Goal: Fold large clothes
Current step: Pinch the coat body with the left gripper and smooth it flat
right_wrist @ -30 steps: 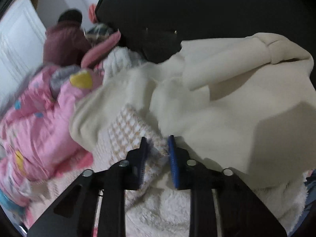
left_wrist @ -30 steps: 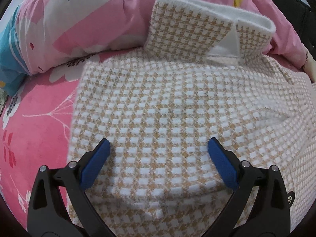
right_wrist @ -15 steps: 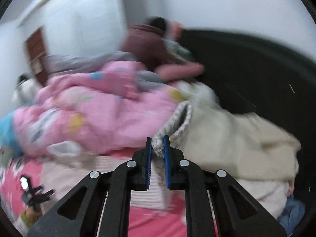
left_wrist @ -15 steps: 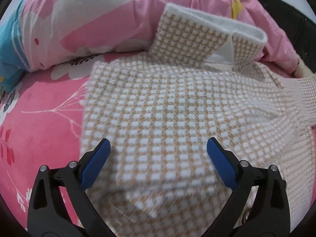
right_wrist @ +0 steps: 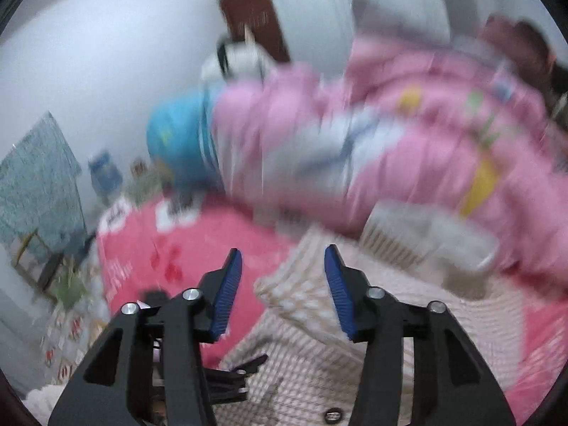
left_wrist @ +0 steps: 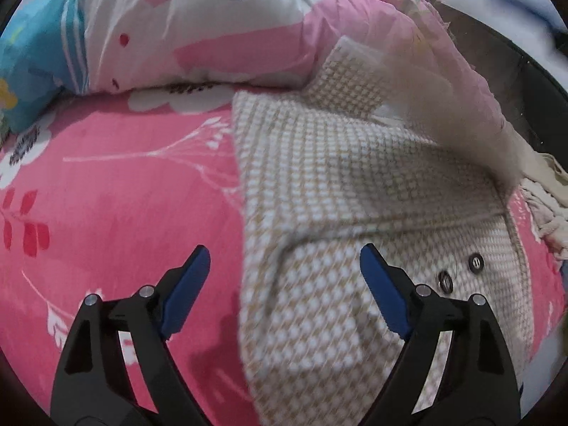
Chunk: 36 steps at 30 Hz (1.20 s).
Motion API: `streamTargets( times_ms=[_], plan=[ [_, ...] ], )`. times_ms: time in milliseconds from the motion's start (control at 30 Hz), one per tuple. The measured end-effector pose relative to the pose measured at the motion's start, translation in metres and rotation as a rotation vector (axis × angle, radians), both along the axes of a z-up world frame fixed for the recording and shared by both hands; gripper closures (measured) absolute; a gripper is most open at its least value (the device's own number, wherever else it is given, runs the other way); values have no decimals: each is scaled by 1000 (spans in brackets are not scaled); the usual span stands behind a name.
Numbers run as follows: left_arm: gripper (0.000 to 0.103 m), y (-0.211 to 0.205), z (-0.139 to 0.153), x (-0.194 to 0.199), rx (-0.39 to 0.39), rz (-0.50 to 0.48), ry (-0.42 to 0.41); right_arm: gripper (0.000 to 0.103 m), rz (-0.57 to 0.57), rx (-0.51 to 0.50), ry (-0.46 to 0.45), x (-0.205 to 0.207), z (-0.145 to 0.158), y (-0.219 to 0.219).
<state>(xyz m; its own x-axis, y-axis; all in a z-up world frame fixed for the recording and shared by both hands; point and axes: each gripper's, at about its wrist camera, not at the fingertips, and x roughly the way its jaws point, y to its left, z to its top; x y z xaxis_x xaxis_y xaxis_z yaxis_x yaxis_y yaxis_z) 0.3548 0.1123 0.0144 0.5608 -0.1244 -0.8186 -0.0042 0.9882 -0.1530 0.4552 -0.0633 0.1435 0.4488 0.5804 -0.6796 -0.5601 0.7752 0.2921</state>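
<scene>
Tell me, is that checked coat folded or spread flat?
Partly folded: the checked coat lies on the pink bedsheet with one panel, bearing two buttons, doubled over it.

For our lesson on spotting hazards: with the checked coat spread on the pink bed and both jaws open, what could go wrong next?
1. The beige-and-white checked knit coat overlaps the puffy pink floral quilt; a grab there might snag both.
2. The dark round buttons could catch when folding.
</scene>
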Motion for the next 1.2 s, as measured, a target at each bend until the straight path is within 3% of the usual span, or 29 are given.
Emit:
streamTargets(
  times_ms=[67,167,300,433,600,700,767,800,833,867,967,1067,1133,1200],
  plan=[
    [21,8,1,-4,-27,-9,-5,55,-21,26,64,7,-25,-11],
    [26,16,7,2,-64,-21,-27,55,-97,70,106,16,-43,-63],
    [33,20,10,32,-158,-16,-23,53,-264,55,133,16,-69,-164],
    [44,15,-11,88,-285,18,73,53,-407,54,196,14,-105,-246],
    [51,7,-42,137,-288,67,202,53,-457,61,221,6,-143,-291],
    [54,-1,-45,145,-259,72,205,53,-443,58,216,5,-154,-293],
    [70,-8,-45,145,-226,64,195,53,-443,47,193,5,-156,-289],
    [74,-14,-43,144,-185,63,182,53,-445,43,186,5,-156,-289],
    [87,-19,-41,144,-149,55,170,53,-448,38,177,6,-156,-287],
    [93,-28,-34,143,-84,33,145,53,-449,33,168,6,-155,-287],
    [95,-46,-8,140,39,-3,77,53,-459,12,125,3,-147,-287],
    [95,-51,31,135,99,-3,-66,53,-475,-24,70,-2,-138,-289],
    [95,-44,31,139,119,20,-60,53,-478,-46,61,-1,-137,-289],
    [95,-36,9,145,108,38,10,53,-486,-75,61,2,-139,-288]
  ],
)
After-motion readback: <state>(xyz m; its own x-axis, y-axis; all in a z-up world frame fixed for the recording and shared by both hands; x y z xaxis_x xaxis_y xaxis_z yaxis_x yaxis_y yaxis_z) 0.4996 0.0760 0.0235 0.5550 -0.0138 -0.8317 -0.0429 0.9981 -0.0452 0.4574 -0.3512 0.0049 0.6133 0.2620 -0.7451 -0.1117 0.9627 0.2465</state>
